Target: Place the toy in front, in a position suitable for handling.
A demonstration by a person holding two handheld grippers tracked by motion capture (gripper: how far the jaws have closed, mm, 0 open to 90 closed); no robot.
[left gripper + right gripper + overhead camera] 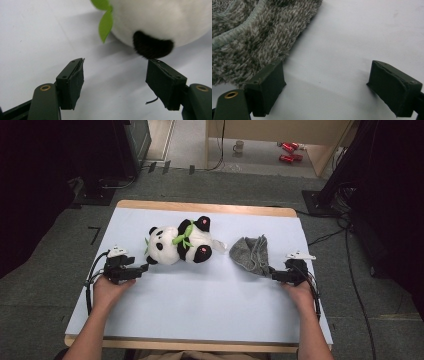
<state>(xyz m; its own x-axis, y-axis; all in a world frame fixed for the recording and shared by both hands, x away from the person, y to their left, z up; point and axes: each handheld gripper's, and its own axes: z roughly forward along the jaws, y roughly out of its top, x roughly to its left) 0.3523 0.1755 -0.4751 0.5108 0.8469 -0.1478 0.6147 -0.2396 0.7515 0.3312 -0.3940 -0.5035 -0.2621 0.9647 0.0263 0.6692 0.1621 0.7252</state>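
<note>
A plush panda [179, 241] with a green leaf collar lies on its side on the white table [200, 295], head toward the left. My left gripper [143, 268] is open just left of the panda's head; in the left gripper view its black ear [153, 47] sits just beyond my right pad [162, 83], and the left gripper [115, 82] holds nothing. A grey fuzzy cloth [251, 253] lies crumpled to the panda's right. My right gripper [273, 272] is open at its near right edge; the grey cloth [249, 37] reaches my left pad [268, 87], with bare table between the right gripper [327, 86] jaws.
The table has a wooden rim [205, 208] at the far side and sits on grey carpet. Cables [350, 265] run along the floor to the right. A mug [239, 146] and red cans [289, 151] lie on the floor far behind.
</note>
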